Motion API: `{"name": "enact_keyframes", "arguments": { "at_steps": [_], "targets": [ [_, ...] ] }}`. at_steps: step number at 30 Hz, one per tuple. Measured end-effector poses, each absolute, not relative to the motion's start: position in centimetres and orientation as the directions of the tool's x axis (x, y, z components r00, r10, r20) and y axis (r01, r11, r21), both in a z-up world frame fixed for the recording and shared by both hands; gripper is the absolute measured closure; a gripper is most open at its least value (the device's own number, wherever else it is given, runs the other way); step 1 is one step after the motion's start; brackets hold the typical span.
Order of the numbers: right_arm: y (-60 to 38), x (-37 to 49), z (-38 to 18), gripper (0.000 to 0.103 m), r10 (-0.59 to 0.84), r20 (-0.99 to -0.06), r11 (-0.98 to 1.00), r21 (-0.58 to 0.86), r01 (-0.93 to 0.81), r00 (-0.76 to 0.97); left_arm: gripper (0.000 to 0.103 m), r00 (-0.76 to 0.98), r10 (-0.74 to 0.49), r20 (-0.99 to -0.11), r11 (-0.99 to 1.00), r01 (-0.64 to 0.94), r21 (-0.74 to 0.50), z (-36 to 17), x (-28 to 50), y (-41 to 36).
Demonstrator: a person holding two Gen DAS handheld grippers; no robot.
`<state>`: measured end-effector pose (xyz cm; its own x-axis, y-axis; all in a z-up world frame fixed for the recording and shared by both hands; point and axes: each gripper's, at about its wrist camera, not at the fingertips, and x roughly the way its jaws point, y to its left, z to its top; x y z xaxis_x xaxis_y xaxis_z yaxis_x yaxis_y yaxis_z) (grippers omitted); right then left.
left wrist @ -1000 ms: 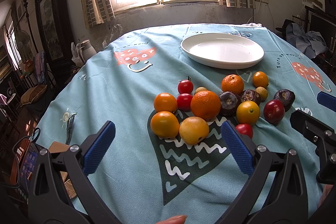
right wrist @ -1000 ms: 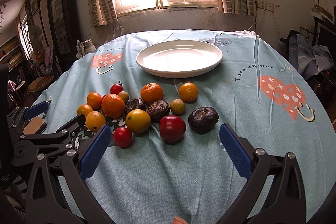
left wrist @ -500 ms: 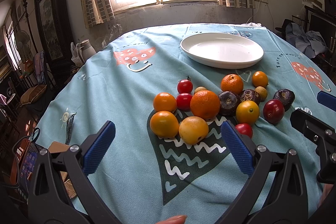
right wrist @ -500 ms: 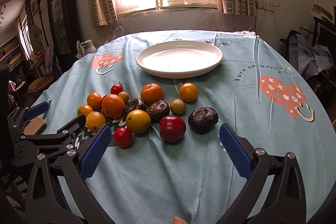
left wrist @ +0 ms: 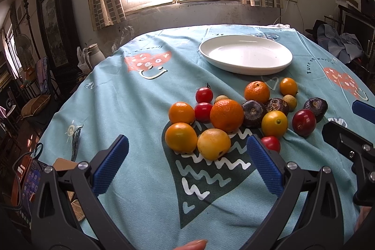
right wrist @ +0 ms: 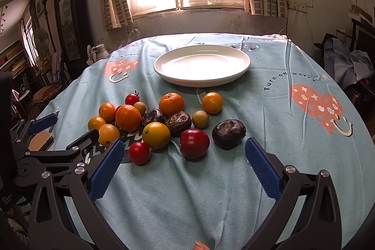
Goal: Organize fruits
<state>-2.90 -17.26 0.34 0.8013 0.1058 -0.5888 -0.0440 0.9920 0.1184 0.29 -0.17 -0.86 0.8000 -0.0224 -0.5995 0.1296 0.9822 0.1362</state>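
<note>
Several fruits lie in a loose cluster on the light blue tablecloth: oranges (left wrist: 226,115) (right wrist: 128,117), small red tomatoes (right wrist: 139,153), a red plum (right wrist: 194,143), dark purple fruits (right wrist: 229,133) and yellow ones (left wrist: 213,144). An empty white plate (left wrist: 246,55) (right wrist: 202,65) sits beyond them. My left gripper (left wrist: 187,163) hovers open just short of the nearest oranges, nothing between its blue pads. My right gripper (right wrist: 184,164) is open too, in front of the plum and a tomato. Each gripper shows at the edge of the other's view.
The round table drops away at the left (left wrist: 58,123) and right edges (right wrist: 365,128). A white jug (left wrist: 95,55) stands beyond the far left rim. Furniture and clutter (right wrist: 351,62) ring the table. A window is behind.
</note>
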Motion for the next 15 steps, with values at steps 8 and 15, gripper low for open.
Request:
{"name": "enact_keyframes", "arguments": {
  "at_steps": [8, 15],
  "targets": [
    [-16.9, -2.9, 0.4, 0.001, 0.112, -0.587, 0.991, 0.126, -0.046, 0.802, 0.002, 0.787, -0.037, -0.615, 0.979, 0.152, 0.136, -1.2, 0.1, -0.7],
    [-18.0, -2.8, 0.7, 0.001, 0.175, -0.594, 0.978, 0.2, -0.066, 0.785, 0.002, 0.754, -0.058, -0.655, 0.978, 0.176, 0.115, -1.5, 0.8, -0.7]
  ]
}}
